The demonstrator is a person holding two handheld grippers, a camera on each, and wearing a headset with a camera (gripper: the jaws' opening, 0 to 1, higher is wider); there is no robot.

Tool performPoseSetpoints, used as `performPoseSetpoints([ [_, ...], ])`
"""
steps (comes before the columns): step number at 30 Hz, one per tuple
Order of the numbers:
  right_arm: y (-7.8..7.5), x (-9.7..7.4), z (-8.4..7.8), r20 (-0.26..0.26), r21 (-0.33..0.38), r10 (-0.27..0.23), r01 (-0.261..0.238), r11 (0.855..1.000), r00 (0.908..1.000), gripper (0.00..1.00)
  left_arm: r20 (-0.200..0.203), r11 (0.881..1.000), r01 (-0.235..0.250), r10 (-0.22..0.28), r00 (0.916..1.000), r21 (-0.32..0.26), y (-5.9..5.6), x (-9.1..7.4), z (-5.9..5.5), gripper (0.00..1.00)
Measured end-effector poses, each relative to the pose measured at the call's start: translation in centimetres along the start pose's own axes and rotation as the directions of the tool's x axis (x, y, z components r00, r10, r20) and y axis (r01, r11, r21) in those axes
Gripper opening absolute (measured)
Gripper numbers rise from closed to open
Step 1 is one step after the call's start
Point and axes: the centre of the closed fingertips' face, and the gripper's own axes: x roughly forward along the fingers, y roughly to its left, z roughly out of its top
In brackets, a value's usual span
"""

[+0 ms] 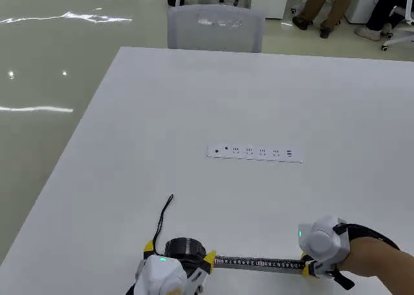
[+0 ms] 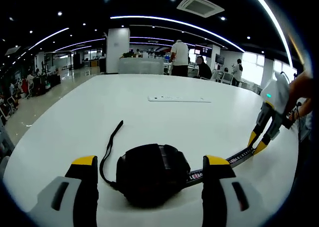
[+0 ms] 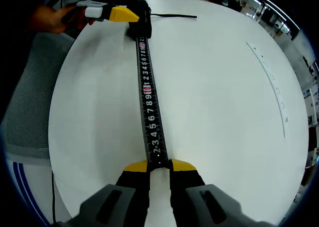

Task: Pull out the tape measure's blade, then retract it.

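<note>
The black tape measure case (image 2: 152,179) lies on the white table between the yellow-tipped jaws of my left gripper (image 2: 151,161), which stand wide apart with a narrow gap showing on each side of it. Its black strap (image 2: 110,140) trails away over the table. The blade (image 3: 148,95) is drawn out flat across the table from the case (image 3: 137,23) to my right gripper (image 3: 159,163), which is shut on the blade's end. In the head view the case (image 1: 183,248) sits at the near edge, the left gripper (image 1: 178,254) around it, the blade (image 1: 259,263) running right to the right gripper (image 1: 309,266).
A white power strip (image 1: 254,152) is set into the middle of the table (image 1: 194,101). A grey chair (image 1: 215,26) stands at the far edge. People sit in the room beyond. The near table edge is close under both grippers.
</note>
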Motion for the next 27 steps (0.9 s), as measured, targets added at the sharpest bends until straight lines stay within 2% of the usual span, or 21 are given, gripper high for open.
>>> performPoseSetpoints([
  [1,0.0,0.0,0.0,-0.001,-0.002,0.0,0.0,1.0,1.0,0.14,0.002,1.0,0.003,-0.003,1.0,-0.007,-0.1,0.2,0.1,0.82],
  [3,0.1,-0.1,0.1,0.0,0.0,-0.001,0.001,1.0,1.0,0.14,-0.02,1.0,0.023,-0.023,0.9995,-0.018,-0.6,0.4,-0.3,0.79],
  [5,0.0,0.0,0.1,0.001,-0.001,-0.001,0.001,1.0,1.0,0.14,-0.026,1.0,0.005,-0.005,0.9997,0.02,-0.5,0.5,-0.4,0.77],
  [8,0.0,0.0,0.1,-0.002,-0.005,-0.005,0.005,1.0,1.0,0.14,-0.042,1.0,-0.001,0.0,0.9991,-0.03,-0.4,0.6,-0.6,0.74],
  [12,0.0,0.0,0.3,-0.002,0.006,-0.005,0.005,1.0,1.0,0.14,-0.049,1.0,-0.002,0.002,0.9988,-0.005,-0.8,1.0,-0.4,0.72],
  [15,0.1,0.0,0.4,-0.002,0.008,-0.004,0.004,1.0,1.0,0.14,-0.053,1.0,-0.013,0.013,0.9985,-0.017,-0.6,1.1,-0.5,0.7],
  [18,0.1,0.0,0.3,-0.007,0.008,-0.005,0.005,1.0,1.0,0.14,-0.072,0.999,-0.034,0.034,0.9968,0.011,-0.1,1.0,-0.7,0.63],
  [19,0.1,-0.1,0.3,-0.007,0.008,-0.005,0.005,1.0,1.0,0.14,-0.068,1.0,-0.019,0.019,0.9975,-0.002,-0.3,1.1,-0.7,0.63],
  [25,0.0,0.0,0.2,-0.009,0.013,-0.006,0.006,1.0,0.9999,0.14,-0.07,1.0,-0.021,0.022,0.9973,0.015,-0.4,1.0,-1.0,0.63],
  [27,0.0,0.0,0.2,-0.01,0.013,-0.006,0.006,1.0,0.9999,0.14,-0.077,0.999,-0.023,0.025,0.9968,0.023,-0.1,1.3,-1.4,0.62],
])
